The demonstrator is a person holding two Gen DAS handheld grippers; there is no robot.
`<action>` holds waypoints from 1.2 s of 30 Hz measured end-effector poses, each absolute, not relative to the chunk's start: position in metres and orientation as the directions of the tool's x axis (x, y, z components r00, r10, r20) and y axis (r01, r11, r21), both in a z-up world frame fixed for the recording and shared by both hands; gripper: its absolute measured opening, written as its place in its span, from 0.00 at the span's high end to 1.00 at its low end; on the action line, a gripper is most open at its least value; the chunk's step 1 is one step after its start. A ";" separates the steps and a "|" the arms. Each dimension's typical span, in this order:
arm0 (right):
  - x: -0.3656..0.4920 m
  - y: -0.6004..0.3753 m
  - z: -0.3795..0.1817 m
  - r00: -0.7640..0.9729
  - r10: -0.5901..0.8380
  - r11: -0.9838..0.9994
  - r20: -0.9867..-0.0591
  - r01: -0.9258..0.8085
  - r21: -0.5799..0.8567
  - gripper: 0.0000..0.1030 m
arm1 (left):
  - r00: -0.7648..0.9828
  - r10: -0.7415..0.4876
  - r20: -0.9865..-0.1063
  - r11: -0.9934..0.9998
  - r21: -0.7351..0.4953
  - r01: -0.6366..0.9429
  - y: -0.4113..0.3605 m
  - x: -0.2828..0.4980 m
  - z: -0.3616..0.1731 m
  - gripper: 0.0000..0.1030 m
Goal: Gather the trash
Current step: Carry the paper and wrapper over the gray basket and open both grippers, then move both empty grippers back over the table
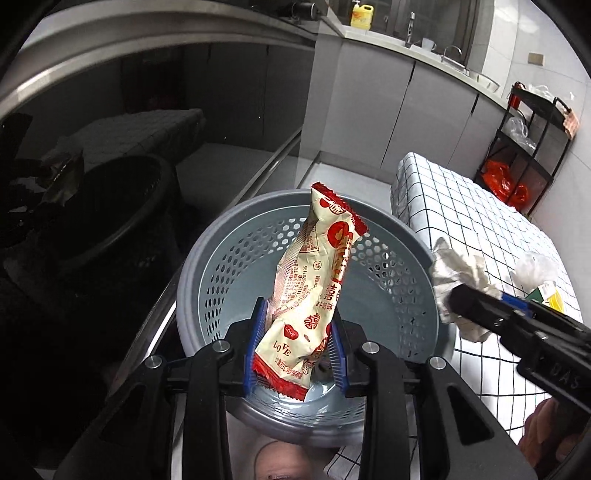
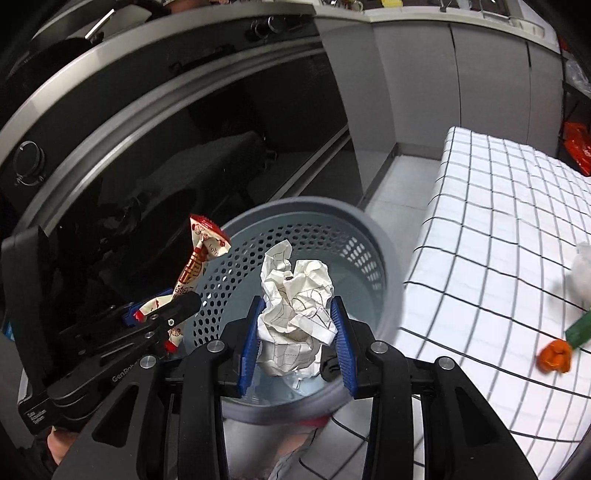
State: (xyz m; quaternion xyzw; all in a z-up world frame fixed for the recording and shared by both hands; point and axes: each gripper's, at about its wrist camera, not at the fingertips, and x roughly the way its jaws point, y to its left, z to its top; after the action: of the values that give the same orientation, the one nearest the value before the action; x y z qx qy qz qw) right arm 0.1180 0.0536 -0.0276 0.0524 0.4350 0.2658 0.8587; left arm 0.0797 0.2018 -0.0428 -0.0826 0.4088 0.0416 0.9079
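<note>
Blue-padded fingers [image 1: 258,347] of the left gripper [image 1: 297,350] sit nearest in the left wrist view, clamped on the lower end of a red and cream snack wrapper [image 1: 314,280]. Wrapper stands upright out of the jaws and hangs right above the open mouth of a grey perforated waste basket [image 1: 229,258].

Right gripper [image 2: 297,341] is the same story: blue pads pinch a crumpled ball of white paper [image 2: 295,299] with thin dark lines on it. Paper bulges above the pads, held over the same basket, inside the rim line as its own camera sees it. From the left wrist view that paper sits at the basket's right rim, just at the table's edge.

Both grippers are close together over the basket, left one a bit lower left in the right wrist view, wrapper near the basket's left wall. Basket bottom looks pale; whether anything lies in it I cannot tell.

Just right of the basket: a table with a white cloth in black check [image 2: 498,229]. On it, well apart from the basket, an orange scrap [image 2: 554,356] touching a green packet [image 2: 580,328], plus something white and blurred at the frame edge.

Further back: dark glossy oven front, grey cabinets, a counter with a yellow bottle [image 1: 360,14], a black rack [image 1: 532,147] holding a red bag.
</note>
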 end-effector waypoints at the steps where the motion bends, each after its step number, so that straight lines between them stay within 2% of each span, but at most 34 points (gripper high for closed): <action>1: 0.120 0.055 -0.030 0.477 0.500 0.854 -0.723 -0.411 0.320 0.66 | 0.661 0.007 -0.750 0.983 -0.118 -0.144 0.203 0.081 -0.045 0.69; 11: 0.124 0.063 -0.038 0.474 0.481 0.863 -0.738 -0.404 0.303 0.64 | 0.659 -0.005 -0.753 0.979 -0.139 -0.151 0.209 0.085 -0.049 0.64; 13: 0.125 0.063 -0.036 0.481 0.483 0.862 -0.732 -0.407 0.302 0.63 | 0.659 -0.003 -0.752 0.978 -0.139 -0.155 0.209 0.085 -0.049 0.59; 15: 0.126 0.060 -0.035 0.490 0.483 0.863 -0.726 -0.408 0.298 0.56 | 0.659 -0.002 -0.752 0.977 -0.142 -0.158 0.210 0.085 -0.048 0.52; 18: 0.125 0.056 -0.033 0.501 0.480 0.865 -0.720 -0.406 0.294 0.52 | 0.662 0.003 -0.750 0.976 -0.142 -0.165 0.212 0.082 -0.046 0.47; 36: 0.124 0.047 -0.030 0.502 0.485 0.865 -0.716 -0.393 0.311 0.51 | 0.663 0.003 -0.748 0.977 -0.141 -0.163 0.210 0.078 -0.041 0.47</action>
State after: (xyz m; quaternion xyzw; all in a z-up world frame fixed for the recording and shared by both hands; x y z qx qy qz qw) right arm 0.1241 0.0469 -0.0300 0.0536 0.4295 0.2538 0.8650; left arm 0.0777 0.2096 -0.0406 -0.0981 0.4078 0.0455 0.9066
